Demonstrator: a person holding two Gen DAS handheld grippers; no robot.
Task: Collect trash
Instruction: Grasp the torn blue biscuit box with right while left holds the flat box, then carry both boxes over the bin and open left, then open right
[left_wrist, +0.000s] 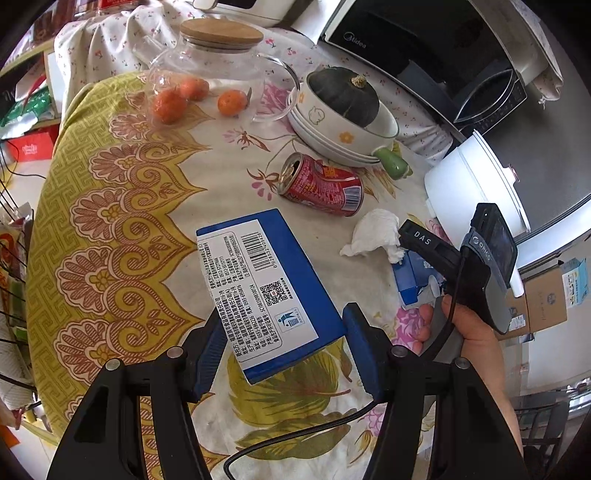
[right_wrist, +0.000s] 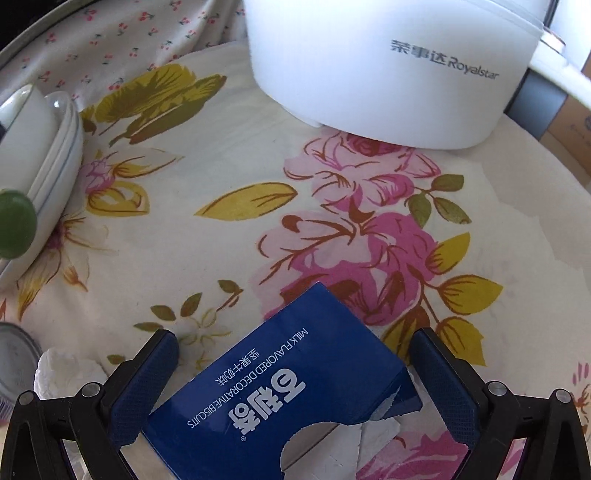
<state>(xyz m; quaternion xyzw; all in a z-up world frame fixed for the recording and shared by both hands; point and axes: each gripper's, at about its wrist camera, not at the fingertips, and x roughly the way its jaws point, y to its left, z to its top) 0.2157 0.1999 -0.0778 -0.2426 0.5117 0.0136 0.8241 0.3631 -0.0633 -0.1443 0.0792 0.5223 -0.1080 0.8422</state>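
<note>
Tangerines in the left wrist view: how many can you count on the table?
3. Two tangerines sit behind the glass teapot; a third lies just right of them. More may be hidden.
</note>
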